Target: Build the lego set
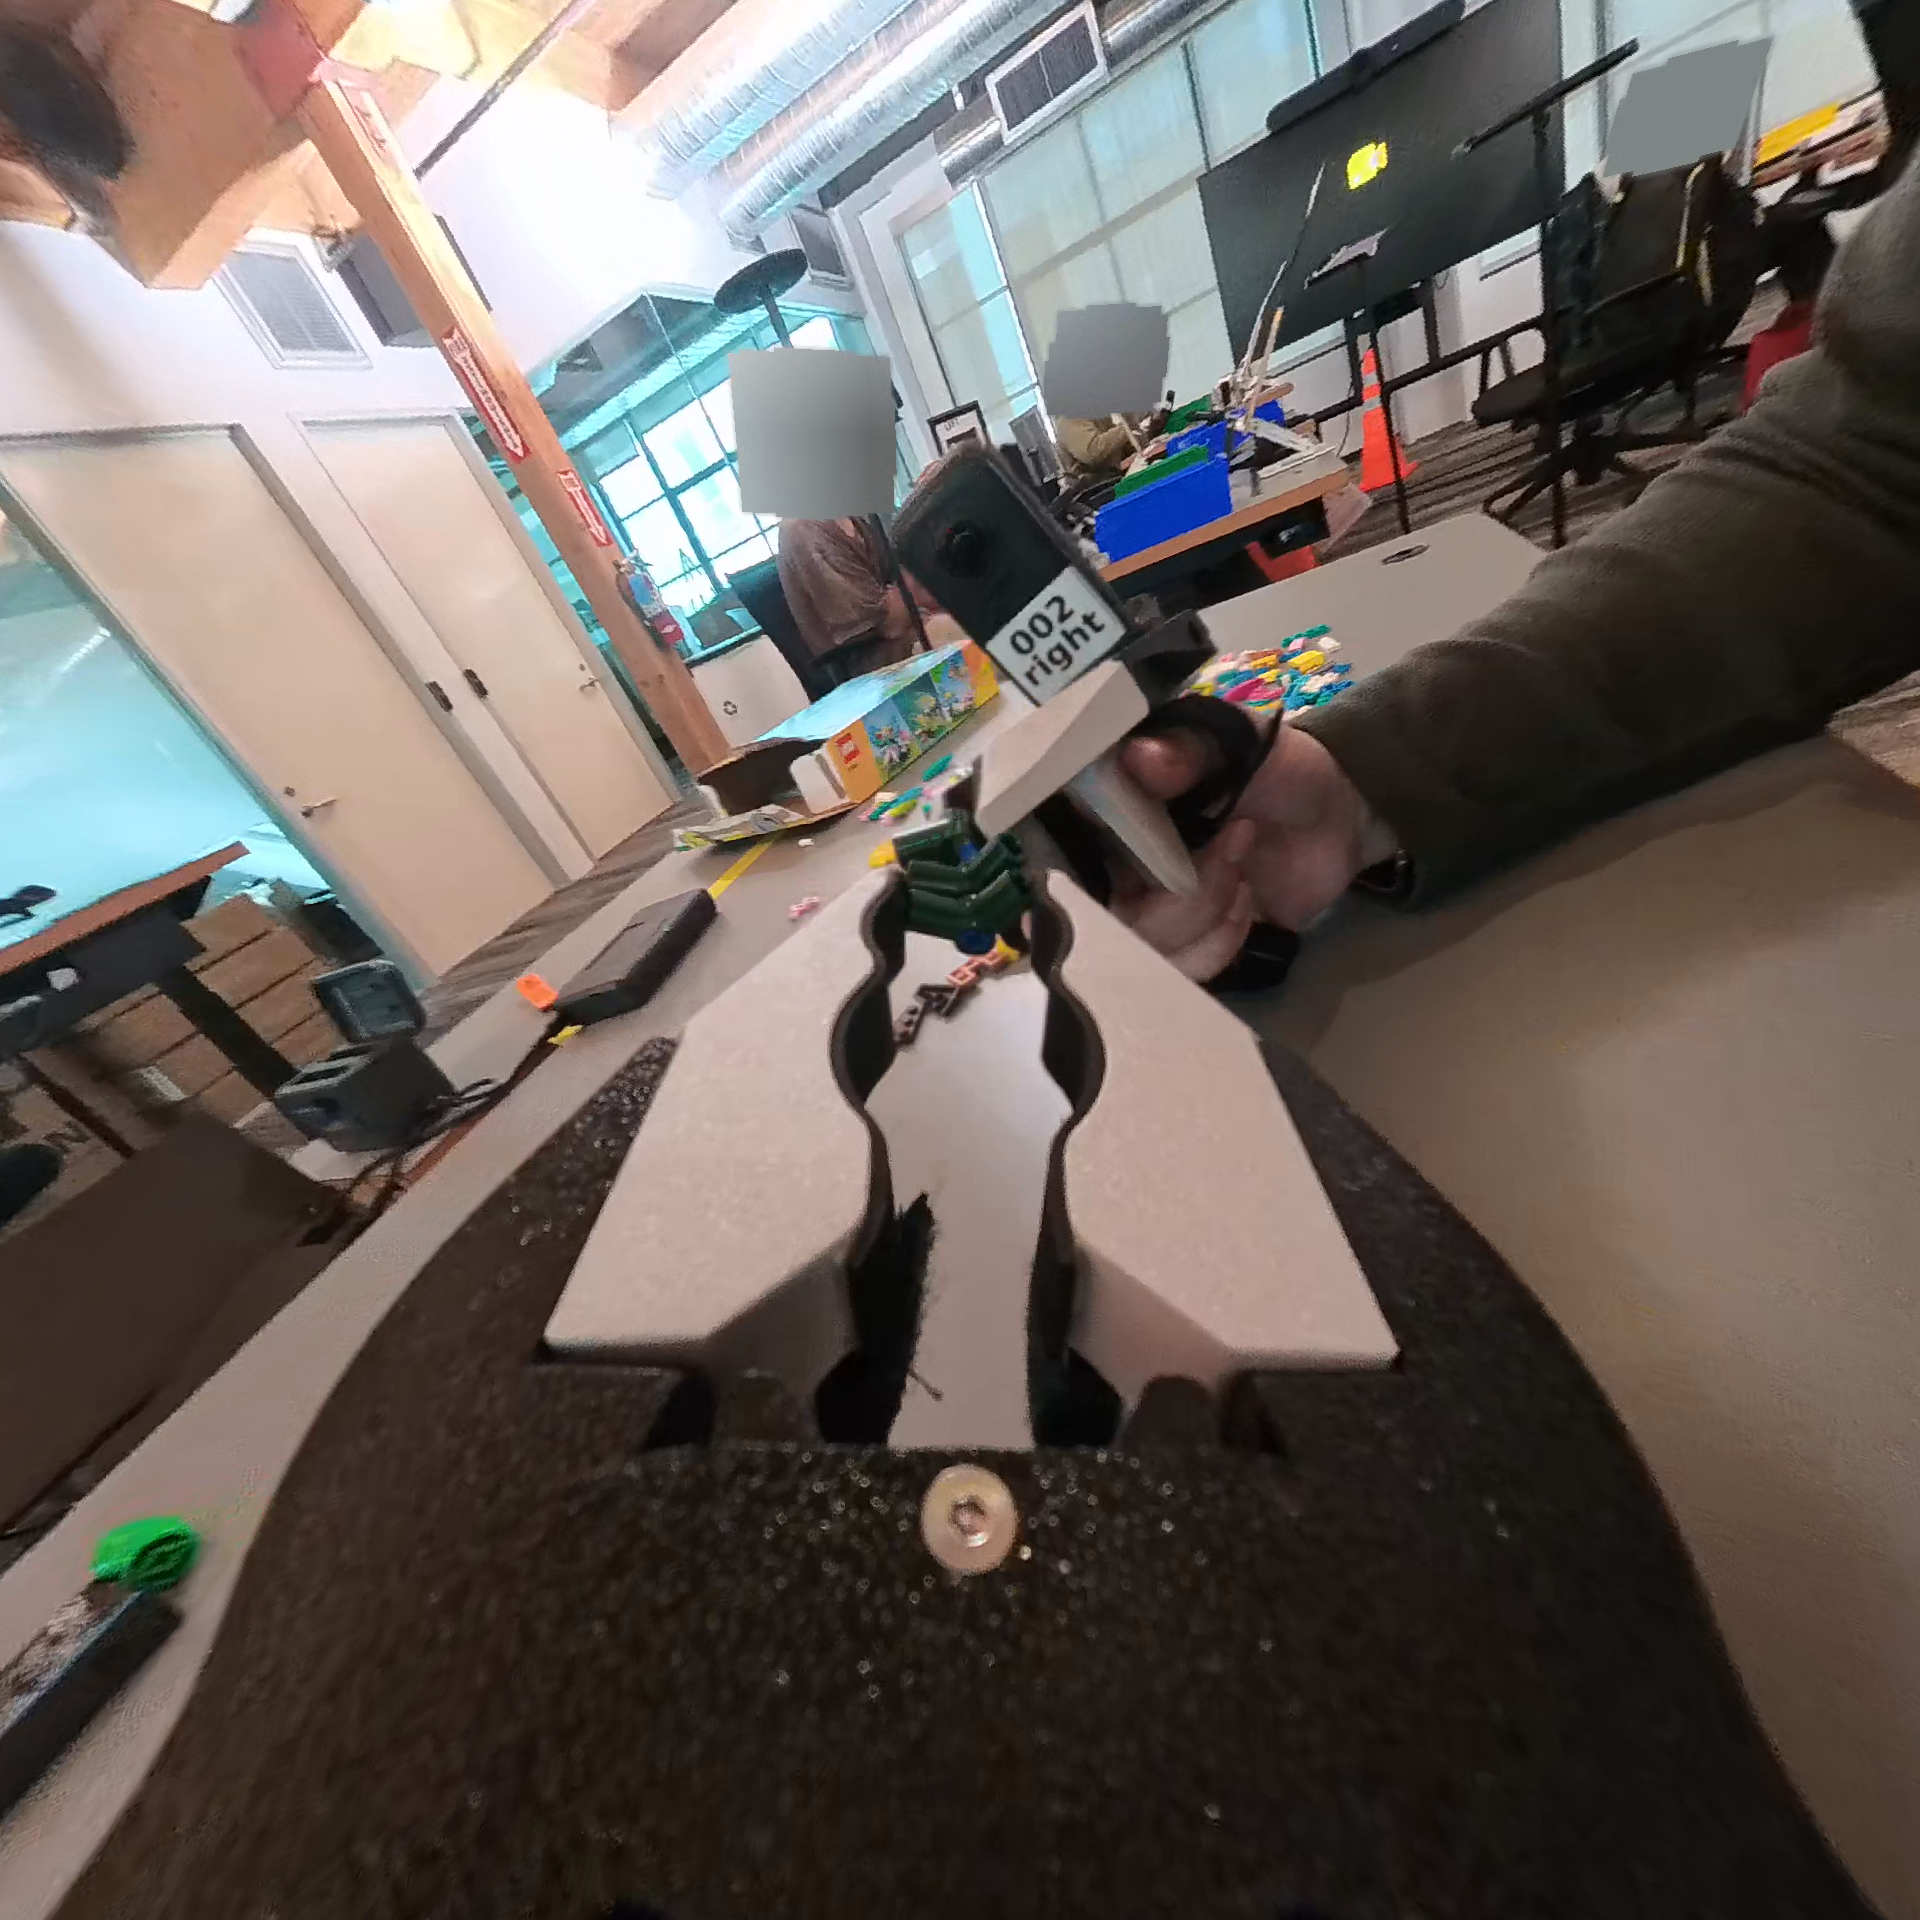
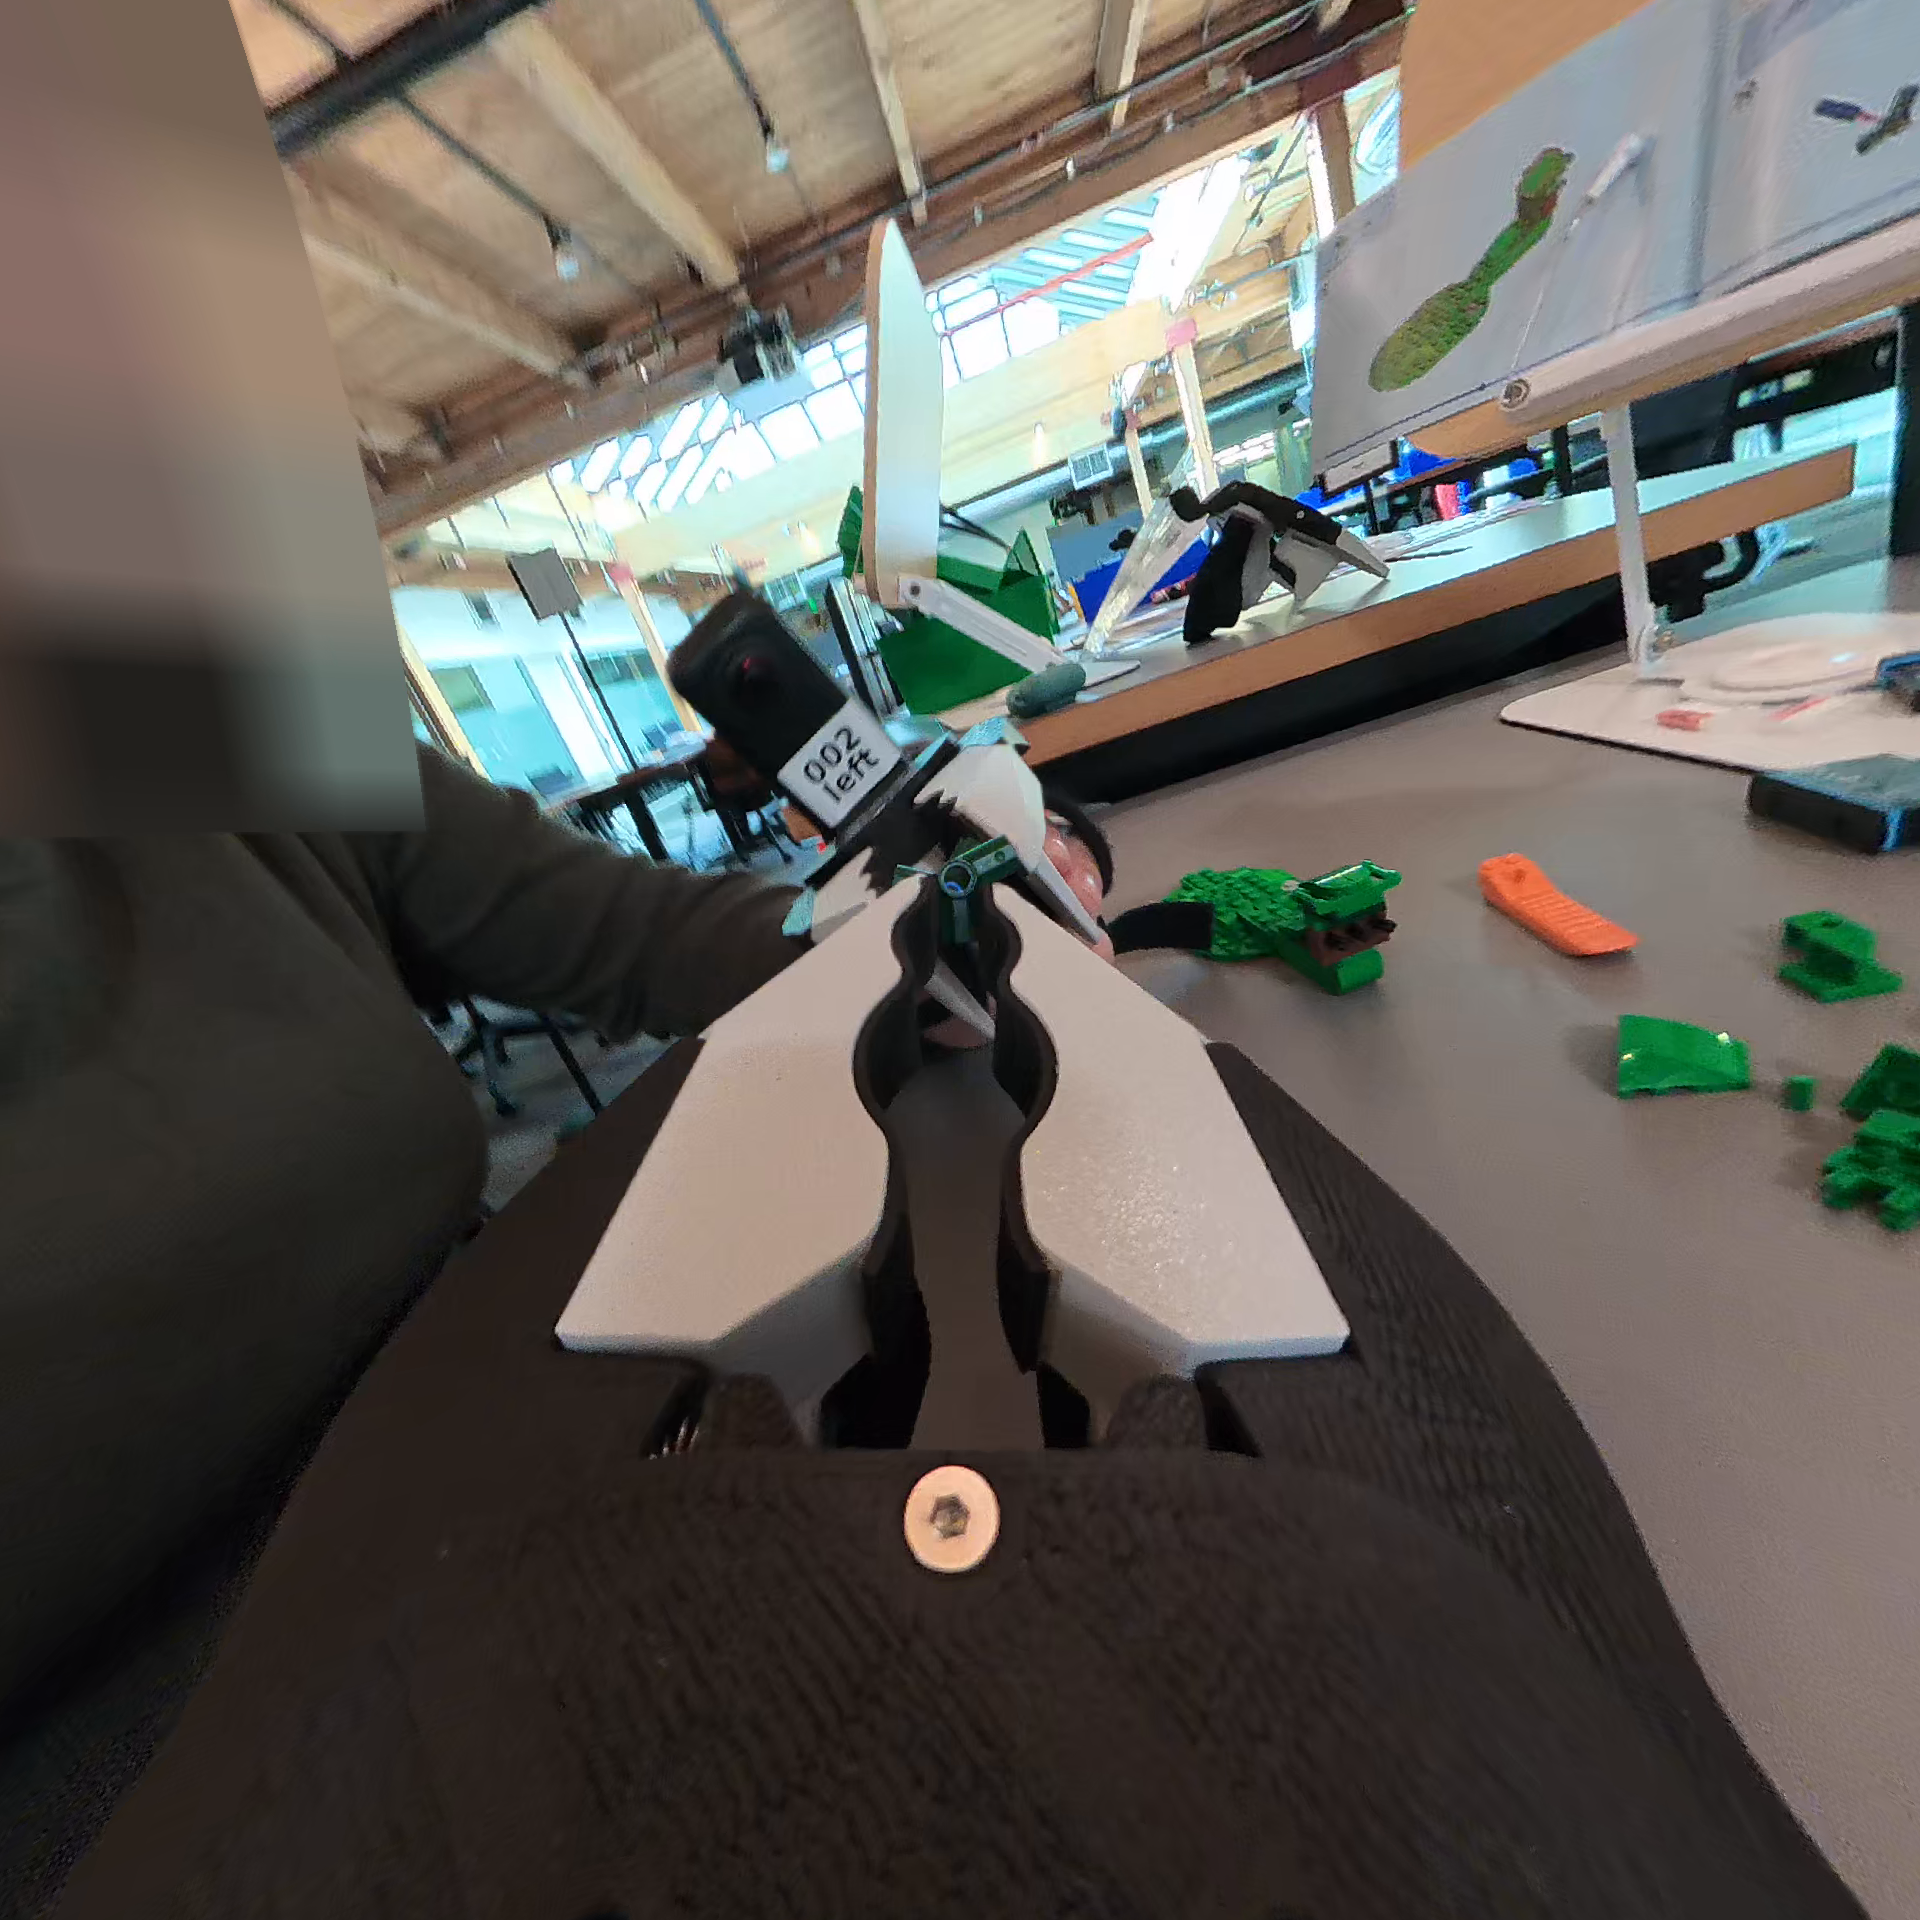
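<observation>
A small dark green lego assembly (image 1: 961,883) with a blue pin is held in the air between both grippers. My left gripper (image 1: 961,906) is shut on its lower part. My right gripper (image 1: 975,798) comes in from the upper right, and its tips meet the same assembly from above. In the right wrist view my right gripper (image 2: 956,920) is shut on the dark green assembly (image 2: 961,883), with the left gripper (image 2: 914,868) just behind it. A green partly built lego model (image 2: 1288,920) lies on the grey table (image 2: 1455,1247).
An orange brick separator (image 2: 1553,920) and loose green pieces (image 2: 1678,1055) lie to the right. An instruction page stands on a raised stand (image 2: 1558,260). A lego box (image 1: 894,717), a pile of coloured bricks (image 1: 1278,665) and a black case (image 1: 639,956) lie farther off. People sit at the back.
</observation>
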Available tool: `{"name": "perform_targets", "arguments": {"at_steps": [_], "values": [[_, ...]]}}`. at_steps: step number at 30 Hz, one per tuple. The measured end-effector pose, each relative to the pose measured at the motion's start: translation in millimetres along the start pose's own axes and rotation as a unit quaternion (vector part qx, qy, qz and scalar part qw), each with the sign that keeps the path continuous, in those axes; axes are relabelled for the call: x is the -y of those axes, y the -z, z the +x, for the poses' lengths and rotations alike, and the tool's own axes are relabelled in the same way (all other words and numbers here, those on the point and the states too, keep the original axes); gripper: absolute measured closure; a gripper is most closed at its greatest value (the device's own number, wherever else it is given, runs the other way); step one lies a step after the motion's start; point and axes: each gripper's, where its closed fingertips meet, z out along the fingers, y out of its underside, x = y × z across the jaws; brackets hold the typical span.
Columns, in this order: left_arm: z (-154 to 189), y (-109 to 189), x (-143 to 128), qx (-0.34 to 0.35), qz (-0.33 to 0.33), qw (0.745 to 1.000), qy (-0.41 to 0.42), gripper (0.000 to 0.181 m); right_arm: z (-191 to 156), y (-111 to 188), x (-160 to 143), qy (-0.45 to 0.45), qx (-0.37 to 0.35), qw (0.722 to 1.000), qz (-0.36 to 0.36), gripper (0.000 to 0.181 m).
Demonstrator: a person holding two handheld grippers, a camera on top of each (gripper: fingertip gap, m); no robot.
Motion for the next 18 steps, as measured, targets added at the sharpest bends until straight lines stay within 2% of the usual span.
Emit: {"name": "perform_targets", "arguments": {"at_steps": [4, 9, 11, 14, 16, 18], "values": [[1, 0, -1, -0.01, 0.002, 1.0, 0.015, 0.16, 0, 0, -1, 0.014, -0.004, 1.0, -0.007, 0.176], [-2, 0, -3, 0.013, -0.012, 1.0, -0.023, 0.16, 3, 0, 0, 0.009, -0.017, 1.0, -0.013, 0.176], [-9, 0, -9, 0.035, -0.032, 0.998, -0.033, 0.16, 10, 3, -2, 0.016, -0.044, 0.998, -0.042, 0.176], [-21, 2, -20, 0.061, -0.068, 0.994, -0.057, 0.159, 32, 20, -28, 0.037, -0.12, 0.975, -0.184, 0.176], [-23, 3, -26, 0.067, -0.083, 0.992, -0.067, 0.159, 37, 36, -54, 0.07, -0.151, 0.94, -0.298, 0.176], [-22, 1, -29, 0.062, -0.091, 0.992, -0.065, 0.159, 42, 48, -72, 0.115, -0.175, 0.9, -0.381, 0.176]]}}
